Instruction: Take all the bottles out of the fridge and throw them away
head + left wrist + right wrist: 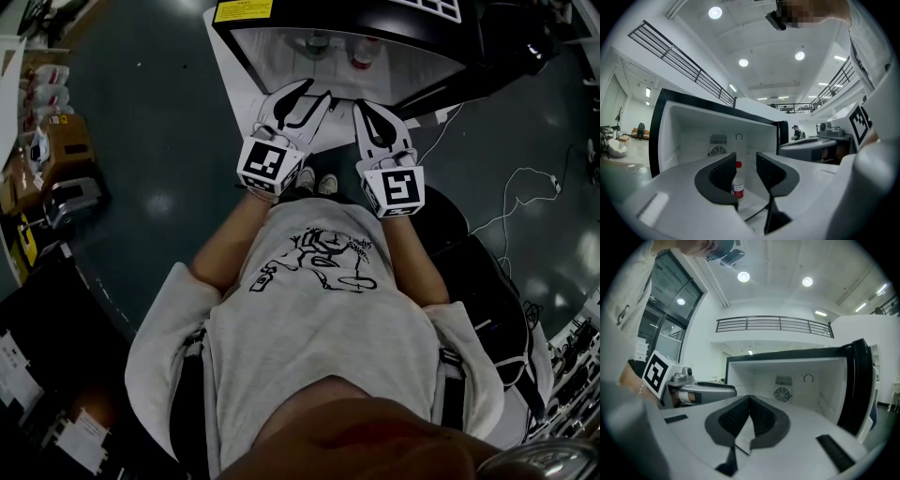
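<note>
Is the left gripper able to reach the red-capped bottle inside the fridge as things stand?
Probably yes. The fridge is open, the jaws of the left gripper stand apart, and the red-capped bottle shows in the gap between them, deeper inside, with nothing in front of it.

In the left gripper view, the bottle (737,183) stood far back in the fridge (693,126). Its left side was hidden behind one jaw of the left gripper (746,157). The words on its red label were too small to read. In the right gripper view, the right gripper (749,401) hid the fridge floor. In the head view, the top edge cut off the yellow sticker (243,10). A pale thing (315,44) inside the fridge was too blurry to tell.
</note>
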`<action>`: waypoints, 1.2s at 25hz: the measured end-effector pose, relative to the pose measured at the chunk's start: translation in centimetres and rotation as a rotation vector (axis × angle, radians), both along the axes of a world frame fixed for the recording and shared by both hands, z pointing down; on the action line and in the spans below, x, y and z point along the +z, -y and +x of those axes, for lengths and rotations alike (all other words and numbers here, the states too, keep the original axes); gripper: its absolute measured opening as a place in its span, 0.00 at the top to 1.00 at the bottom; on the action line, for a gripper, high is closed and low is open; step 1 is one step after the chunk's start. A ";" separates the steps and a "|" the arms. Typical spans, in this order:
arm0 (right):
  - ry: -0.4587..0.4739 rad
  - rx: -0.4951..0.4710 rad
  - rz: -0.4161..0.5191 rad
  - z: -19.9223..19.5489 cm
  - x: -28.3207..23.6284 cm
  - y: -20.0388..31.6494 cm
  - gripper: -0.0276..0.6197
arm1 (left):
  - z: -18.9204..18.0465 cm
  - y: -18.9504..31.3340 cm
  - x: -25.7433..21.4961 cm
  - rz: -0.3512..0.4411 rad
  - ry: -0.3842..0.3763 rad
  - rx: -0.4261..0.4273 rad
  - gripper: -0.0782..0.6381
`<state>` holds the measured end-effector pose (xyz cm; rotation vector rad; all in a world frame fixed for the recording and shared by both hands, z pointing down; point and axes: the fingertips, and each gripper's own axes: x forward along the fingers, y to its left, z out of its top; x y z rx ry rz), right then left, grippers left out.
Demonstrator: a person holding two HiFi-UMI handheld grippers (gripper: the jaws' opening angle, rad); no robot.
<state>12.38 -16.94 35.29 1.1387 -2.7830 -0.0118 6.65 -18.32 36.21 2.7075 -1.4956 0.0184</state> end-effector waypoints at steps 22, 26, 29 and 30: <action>-0.016 0.011 -0.003 0.0 3.4 4.6 0.95 | -0.6 5.0 4.5 -0.039 0.048 -0.019 0.71; -0.015 0.002 -0.001 -0.3 4.0 5.1 0.94 | -0.5 5.4 5.5 -0.055 0.046 -0.020 0.70; -0.013 -0.002 0.001 -0.6 4.2 5.7 0.95 | -0.7 6.0 6.1 -0.059 0.055 -0.021 0.69; -0.012 -0.002 0.001 -0.6 4.3 6.1 0.94 | -0.7 6.5 6.4 -0.061 0.058 -0.023 0.69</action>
